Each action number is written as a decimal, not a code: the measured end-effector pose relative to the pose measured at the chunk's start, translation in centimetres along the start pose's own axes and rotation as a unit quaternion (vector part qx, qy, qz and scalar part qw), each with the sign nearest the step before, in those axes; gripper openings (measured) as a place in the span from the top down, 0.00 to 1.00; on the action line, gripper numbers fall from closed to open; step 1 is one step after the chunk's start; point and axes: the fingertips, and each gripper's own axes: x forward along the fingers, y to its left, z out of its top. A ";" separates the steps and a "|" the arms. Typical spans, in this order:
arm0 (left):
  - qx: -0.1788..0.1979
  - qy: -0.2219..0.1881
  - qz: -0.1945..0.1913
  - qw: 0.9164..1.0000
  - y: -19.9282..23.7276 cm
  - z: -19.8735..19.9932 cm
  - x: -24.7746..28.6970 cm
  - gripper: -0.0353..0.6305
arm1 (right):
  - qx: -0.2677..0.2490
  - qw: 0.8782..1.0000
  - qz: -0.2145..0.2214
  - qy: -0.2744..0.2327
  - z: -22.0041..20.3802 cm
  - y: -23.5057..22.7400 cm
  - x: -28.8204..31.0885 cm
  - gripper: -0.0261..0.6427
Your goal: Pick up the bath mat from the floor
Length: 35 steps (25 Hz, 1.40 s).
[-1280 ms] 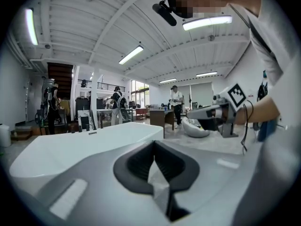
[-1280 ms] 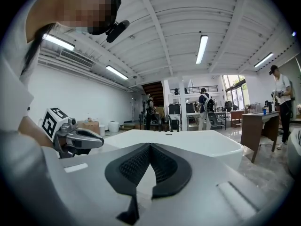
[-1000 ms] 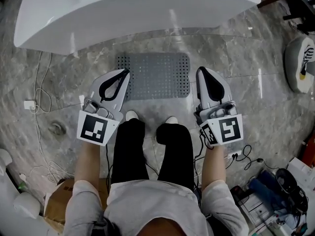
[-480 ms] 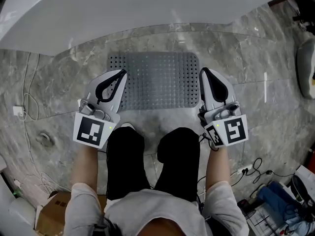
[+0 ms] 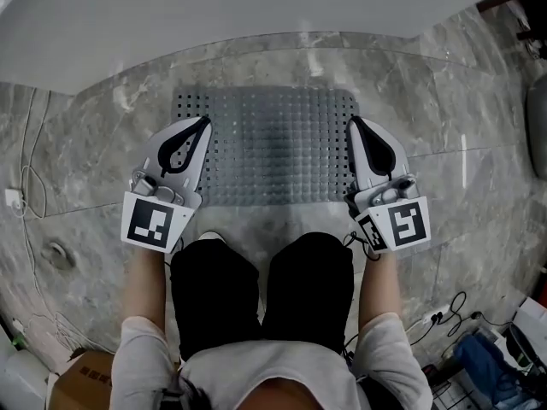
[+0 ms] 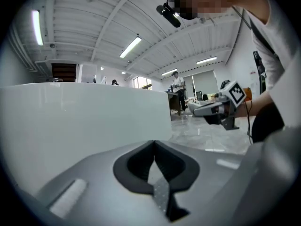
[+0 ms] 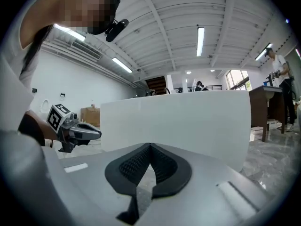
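Grey perforated bath mat (image 5: 267, 146) lies flat on the marble floor beside the tub

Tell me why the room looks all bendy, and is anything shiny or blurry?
Left gripper view: the wide lens bows the ceiling beams and darkens the corners; the left gripper up close looks soft. Right gripper view: same bending, ceiling lights glare white. Head view: sharp, bath mat evenly lit, pale glare streaks on the floor.

- It was a big open lab hall: a beamed ceiling (image 6: 94, 13) with strip lights (image 7: 201, 40).
- A tub (image 5: 256, 15) stood at 12 o'clock on a marble floor (image 5: 479, 195).
- Cables (image 5: 460, 307) lay at 5 o'clock and a box (image 5: 81, 383) at 7 o'clock.
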 end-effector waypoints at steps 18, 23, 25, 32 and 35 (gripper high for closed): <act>0.000 0.008 0.018 1.000 -1.0 -5.9 -0.2 0.94 | -0.005 1.000 0.001 0.003 -5.4 0.1 -0.4 0.96; -0.004 0.016 0.036 0.999 -0.3 -7.8 -0.3 0.94 | 0.013 1.000 -0.005 0.002 -7.3 -0.9 -0.6 0.94; -0.002 0.015 0.043 0.999 0.1 -8.7 -0.2 0.94 | 0.023 1.000 -0.009 0.006 -8.3 -1.5 -0.7 0.92; -0.047 0.068 0.048 0.995 1.1 -13.7 0.2 0.87 | 0.033 0.999 -0.012 0.041 -12.6 -3.1 -0.9 0.82; -0.048 0.089 0.051 0.994 1.2 -15.6 0.1 0.83 | 0.036 0.998 -0.015 0.058 -14.6 -3.5 -1.2 0.79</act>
